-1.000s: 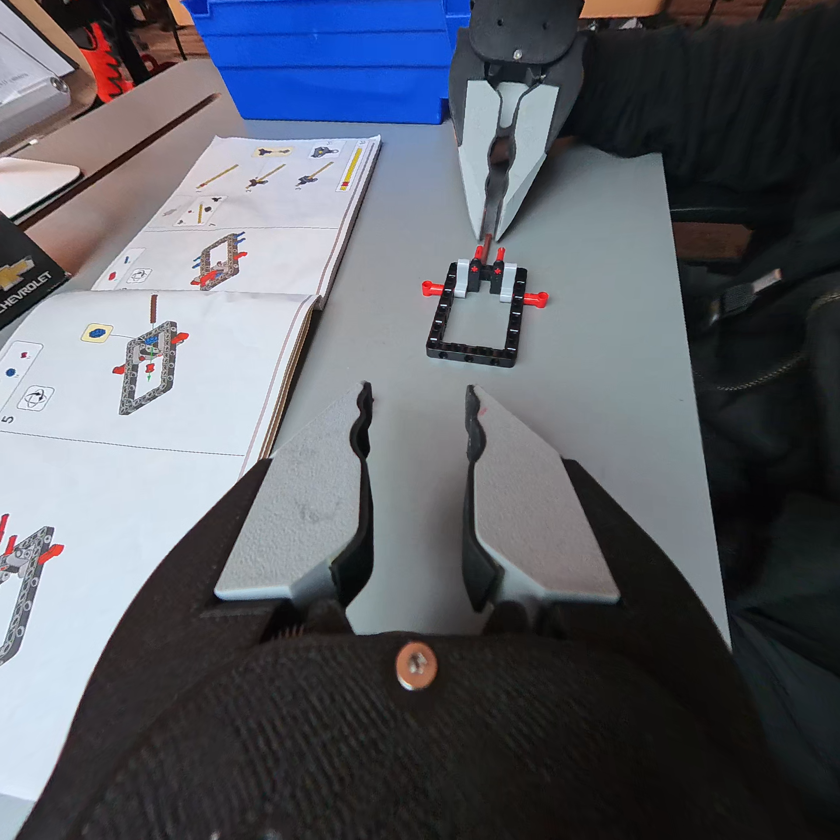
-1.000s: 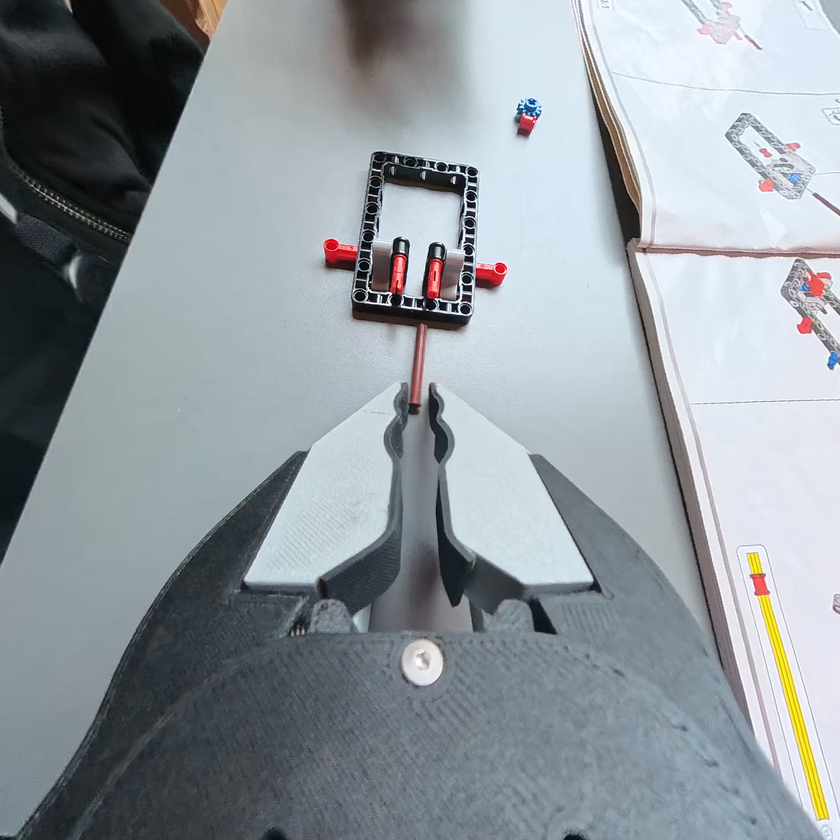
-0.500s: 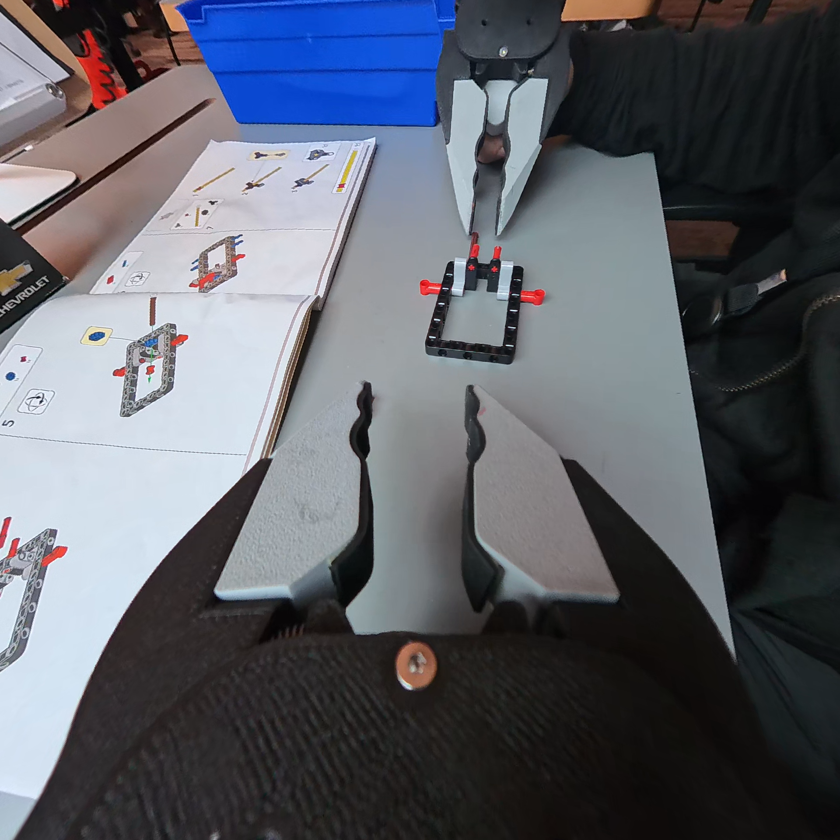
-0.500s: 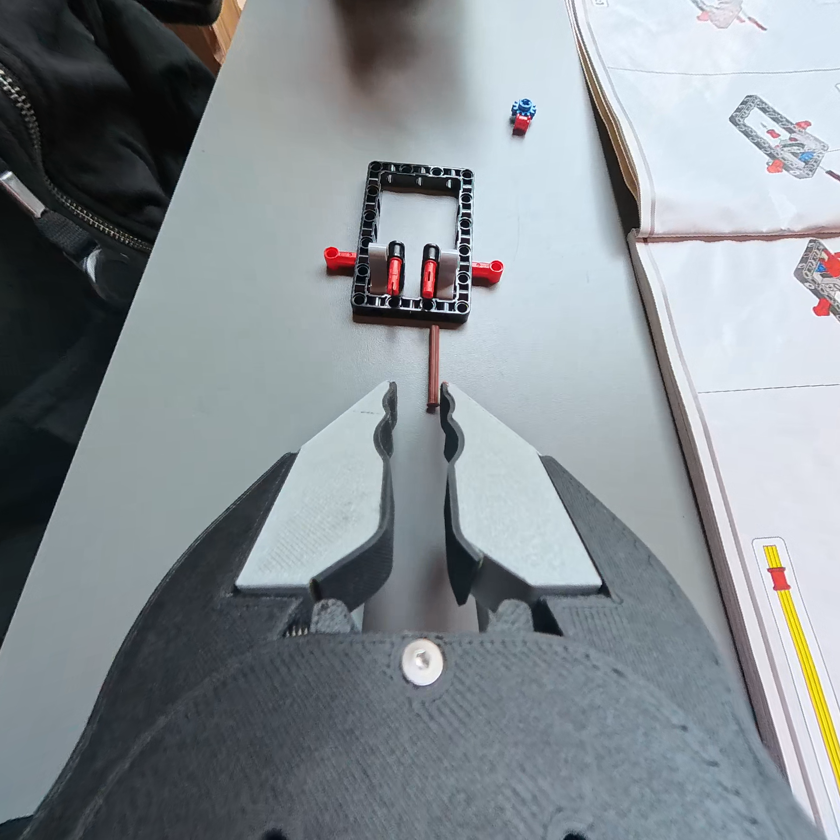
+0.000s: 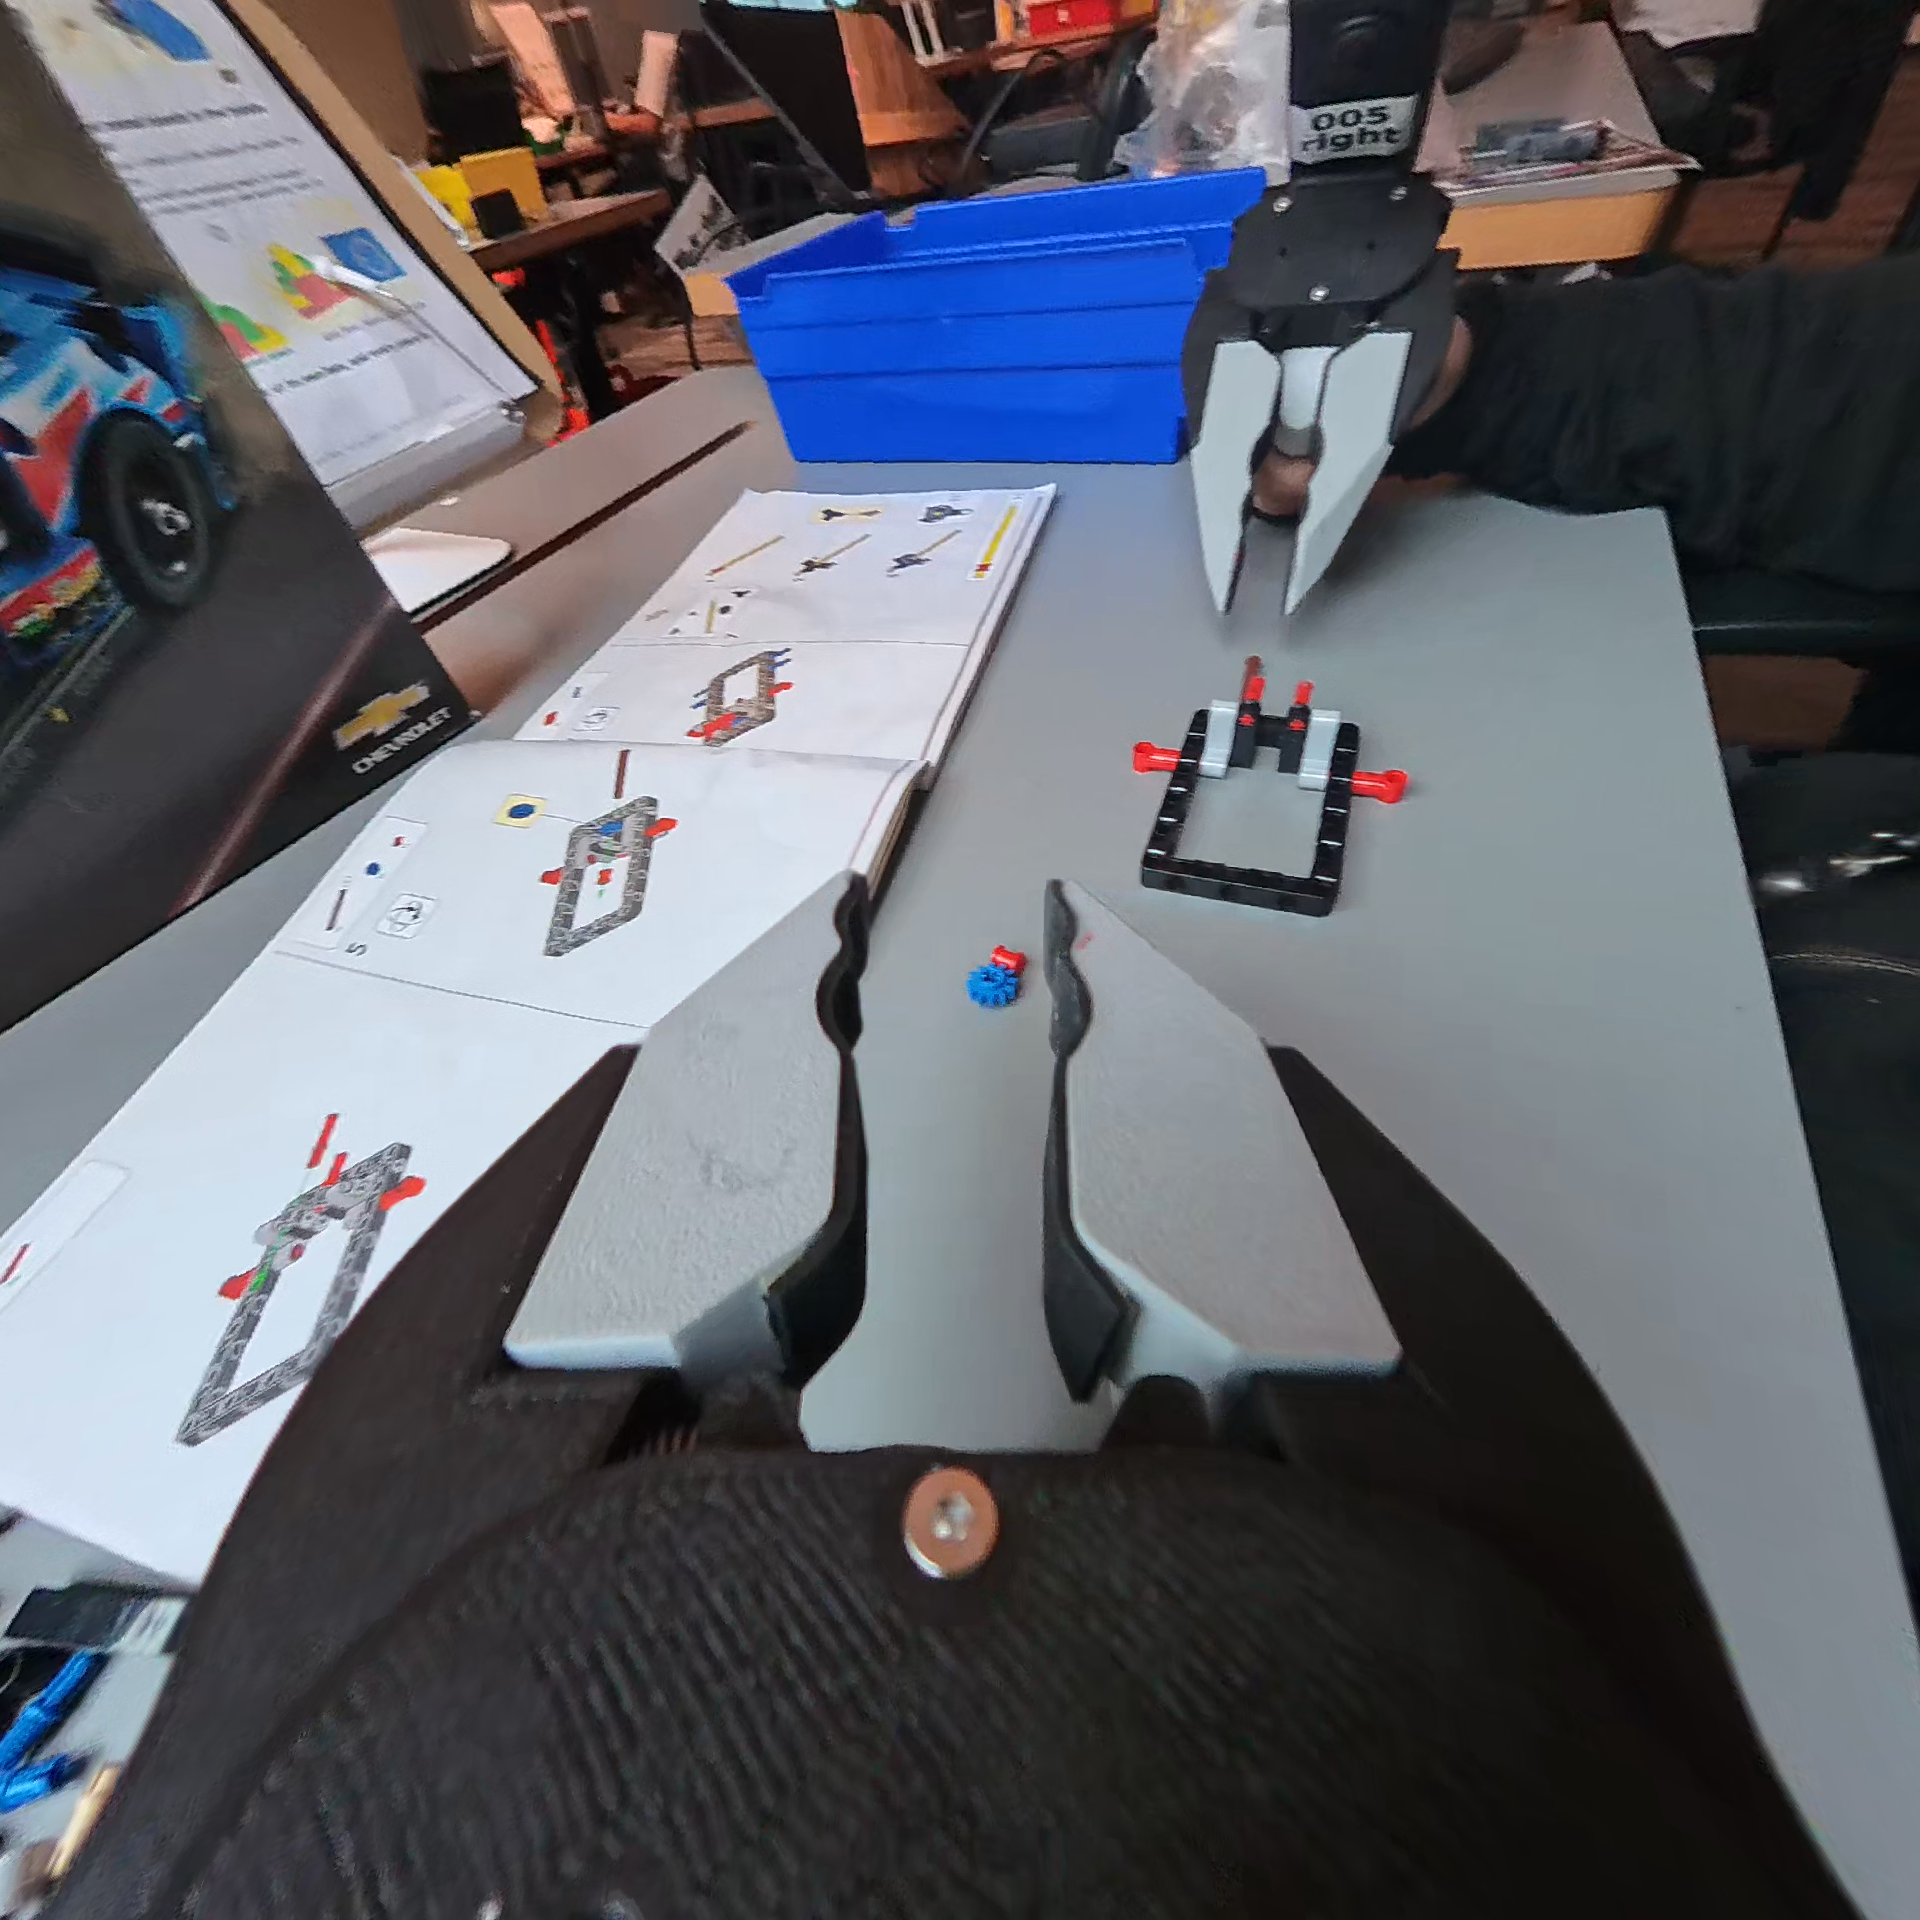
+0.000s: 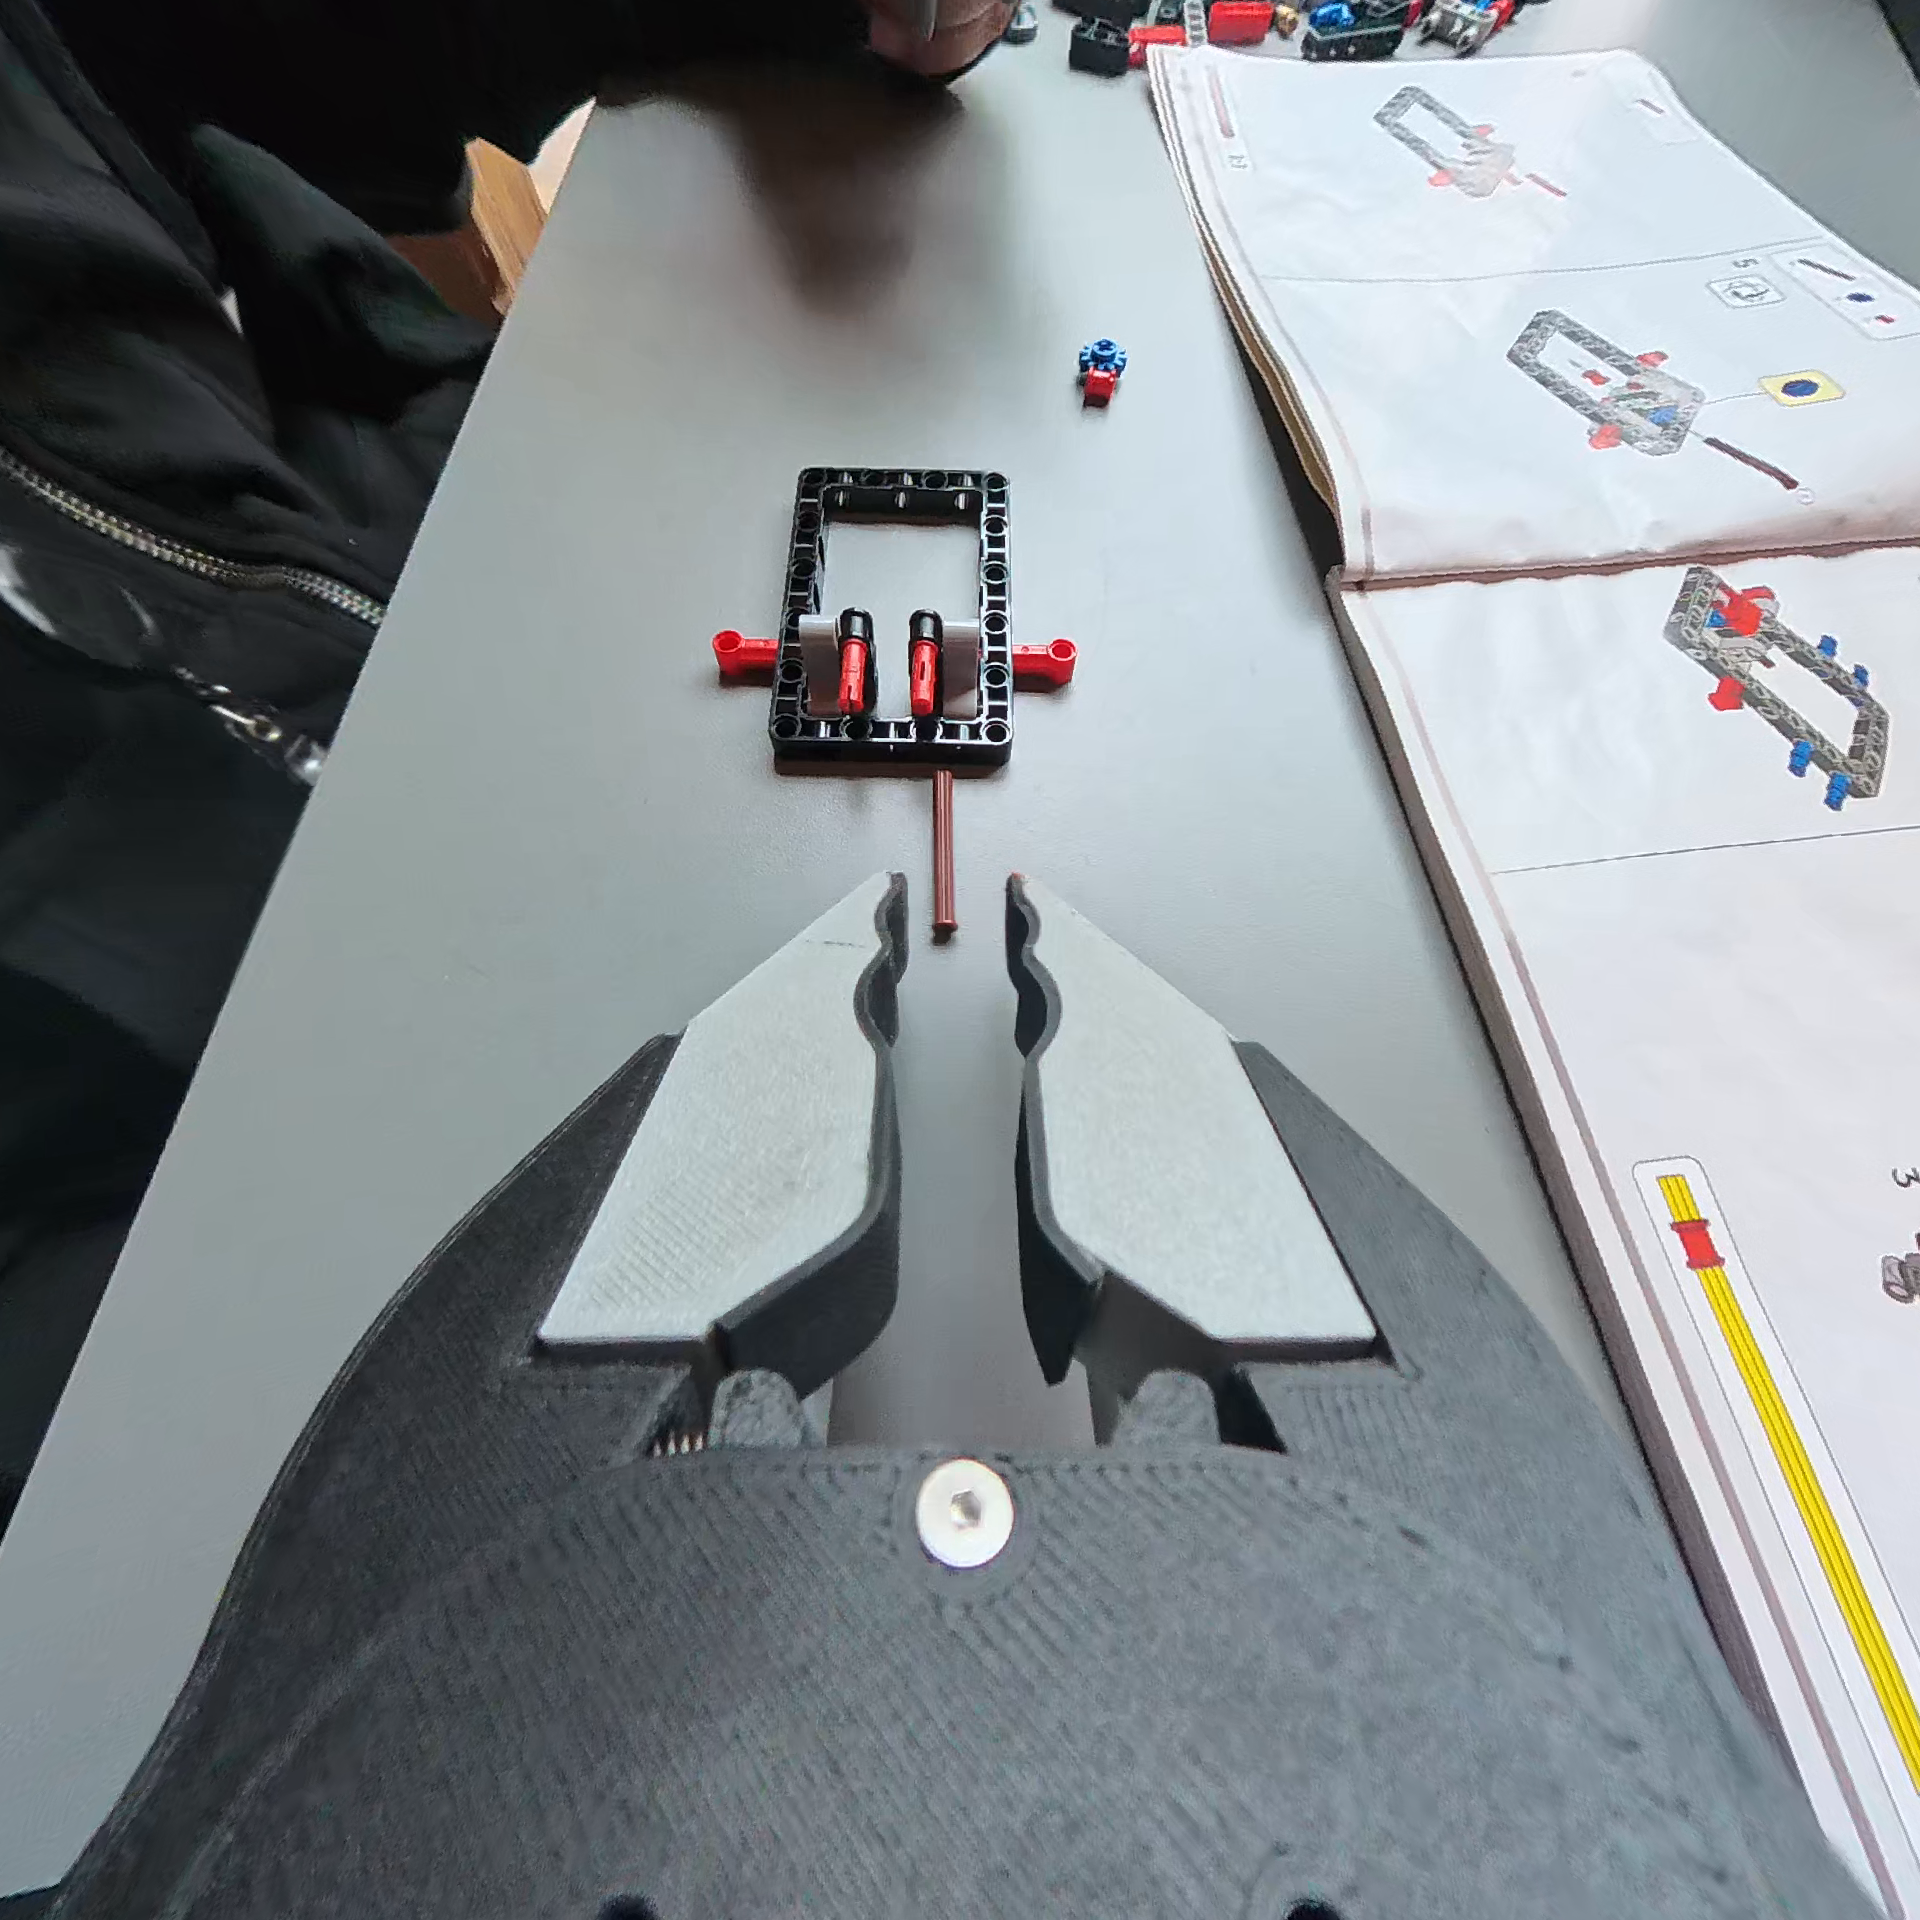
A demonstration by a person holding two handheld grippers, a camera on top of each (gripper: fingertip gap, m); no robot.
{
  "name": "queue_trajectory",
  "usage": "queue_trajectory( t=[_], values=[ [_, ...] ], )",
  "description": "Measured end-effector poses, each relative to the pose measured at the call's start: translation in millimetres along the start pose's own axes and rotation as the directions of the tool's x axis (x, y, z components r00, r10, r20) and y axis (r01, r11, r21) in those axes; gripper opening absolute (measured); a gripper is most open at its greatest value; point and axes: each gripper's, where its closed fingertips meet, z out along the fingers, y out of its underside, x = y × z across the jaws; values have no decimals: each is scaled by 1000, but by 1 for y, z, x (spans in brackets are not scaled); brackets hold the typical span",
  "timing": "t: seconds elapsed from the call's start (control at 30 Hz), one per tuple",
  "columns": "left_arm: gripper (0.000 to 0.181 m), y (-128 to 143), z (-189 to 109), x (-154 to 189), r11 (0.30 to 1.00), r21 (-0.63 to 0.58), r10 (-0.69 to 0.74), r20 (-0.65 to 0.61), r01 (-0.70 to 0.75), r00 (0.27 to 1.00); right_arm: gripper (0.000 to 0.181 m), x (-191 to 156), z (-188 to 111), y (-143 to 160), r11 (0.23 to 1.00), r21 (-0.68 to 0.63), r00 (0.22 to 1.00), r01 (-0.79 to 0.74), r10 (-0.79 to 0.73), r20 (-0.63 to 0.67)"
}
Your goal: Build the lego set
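Note:
A black rectangular lego frame [image 6: 894, 618] with grey blocks and red pins lies flat on the grey table; it also shows in the left wrist view [image 5: 1242, 805]. A thin brown axle [image 6: 943, 850] sticks out of the frame's near edge toward my right gripper [image 6: 954, 899], which is open and empty, its tips on either side of the axle's free end. A small blue gear with a red piece [image 5: 994, 975] lies between the tips of my open, empty left gripper [image 5: 951, 920]; it also shows in the right wrist view [image 6: 1100, 370].
An open instruction booklet [image 5: 644, 790] lies left of the frame. A blue bin [image 5: 977, 332] stands at the table's far end, a lego box [image 5: 156, 520] at the left. Loose pieces [image 6: 1288, 23] lie beyond the booklet. A person's dark sleeves flank the table. The grippers' ends are close to 20 cm from one another.
My right gripper opened, let go of the brown axle and drew back a little. My left gripper pulled back and up, so the blue gear now shows between its tips.

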Motion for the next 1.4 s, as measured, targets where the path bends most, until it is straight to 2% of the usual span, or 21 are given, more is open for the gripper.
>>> queue_trajectory(
  t=[0.13, 0.23, 0.4, 0.67, 0.83, 1.0, 1.4],
  values=[
    [26, -2, -2, -21, 1000, 20, -19, 110, 17, 994, 16, 11, -10, -10, 995, 92, 998, -50, 54, -43],
    [24, -4, -5, -31, 998, 51, -47, 148, 40, 988, 16, 17, -20, -18, 981, 174, 995, -87, 96, -41],
    [18, -6, -14, -46, 997, 80, -41, 232, 22, 972, 18, 32, -21, -20, 976, 195, 989, -97, 116, -89],
    [13, -4, -25, -70, 998, 59, 0, 423, -28, 906, 19, 70, -28, -20, 970, 223, 941, -97, 163, -297],
    [11, -2, -32, -80, 998, 43, 8, 507, -35, 862, 20, 80, -28, -23, 969, 233, 917, -78, 161, -364],
    [10, -2, -31, -78, 998, 25, 35, 511, -56, 859, 21, 85, -26, -23, 975, 212, 908, -61, 142, -394],
    [5, 0, -4, -59, 994, -43, 106, 399, -98, 911, 21, 99, -23, -32, 968, 246, 907, -39, 138, -398]
  ],
)
